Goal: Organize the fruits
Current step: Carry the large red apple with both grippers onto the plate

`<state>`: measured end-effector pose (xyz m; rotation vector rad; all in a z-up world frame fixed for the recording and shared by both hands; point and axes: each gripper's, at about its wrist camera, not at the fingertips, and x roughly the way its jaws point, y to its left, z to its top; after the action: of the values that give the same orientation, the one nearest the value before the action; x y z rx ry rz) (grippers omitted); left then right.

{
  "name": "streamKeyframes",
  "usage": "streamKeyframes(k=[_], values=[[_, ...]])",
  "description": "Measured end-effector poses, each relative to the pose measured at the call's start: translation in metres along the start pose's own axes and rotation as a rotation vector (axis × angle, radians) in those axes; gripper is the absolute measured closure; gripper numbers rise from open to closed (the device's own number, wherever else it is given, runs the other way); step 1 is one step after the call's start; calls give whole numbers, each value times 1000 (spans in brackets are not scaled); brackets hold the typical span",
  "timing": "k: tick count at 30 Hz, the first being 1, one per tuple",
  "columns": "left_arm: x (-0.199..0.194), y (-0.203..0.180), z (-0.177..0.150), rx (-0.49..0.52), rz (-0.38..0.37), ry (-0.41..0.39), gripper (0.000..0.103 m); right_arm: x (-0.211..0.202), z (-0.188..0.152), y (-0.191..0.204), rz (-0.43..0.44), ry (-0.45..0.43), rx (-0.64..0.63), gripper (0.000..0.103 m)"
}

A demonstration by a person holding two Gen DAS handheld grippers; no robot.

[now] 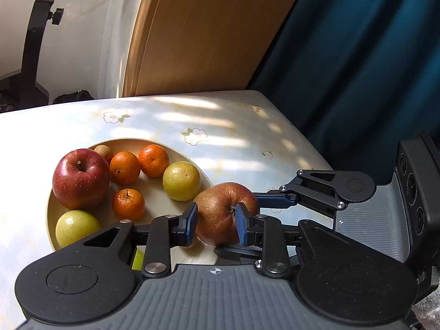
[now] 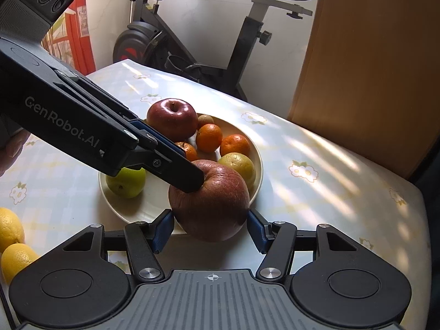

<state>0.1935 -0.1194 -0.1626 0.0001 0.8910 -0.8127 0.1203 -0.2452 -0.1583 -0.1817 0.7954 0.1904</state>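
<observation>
Both claws clamp one wrinkled brown apple [image 2: 210,200]: the left claw [image 1: 216,221] pinches it at the stem, the right claw [image 2: 211,229] grips its sides, low centre of frame; behind it the cream bowl [image 2: 257,173] on the flowered worktop [image 2: 316,148] holds a red apple [image 2: 172,119], three tangerines [image 1: 125,167], two green-yellow fruits [image 1: 181,180] and a small brown fruit [image 1: 104,152]; two lemons [image 2: 9,229] lie lower left.

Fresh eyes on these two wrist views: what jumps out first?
A wrinkled brownish-red apple held at the near rim of the round cream plate, with both the left gripper and right gripper closed on it. Behind it, the plate carries a shiny red apple, three small orange mandarins and yellow-green round fruits.
</observation>
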Motion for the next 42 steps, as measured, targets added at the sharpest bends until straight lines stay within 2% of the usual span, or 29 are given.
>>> streamKeyframes(k=[5,10,19,23,35,42], values=[[-1,10,0,-29,-7,-4,73,9,7,2,11,10,1,49],[-5,16,-2,-10,23,-15,72,16,13,3,39,-2,30,49],[-19,40,4,-62,79,-55,72,29,28,13,78,-60,80,49],[-24,49,6,-96,89,-70,72,35,35,14,66,-76,85,49],[-32,53,4,-114,94,-129,72,46,44,15,22,-92,56,48],[-39,57,1,-130,100,-147,72,46,44,22,92,-99,45,48]])
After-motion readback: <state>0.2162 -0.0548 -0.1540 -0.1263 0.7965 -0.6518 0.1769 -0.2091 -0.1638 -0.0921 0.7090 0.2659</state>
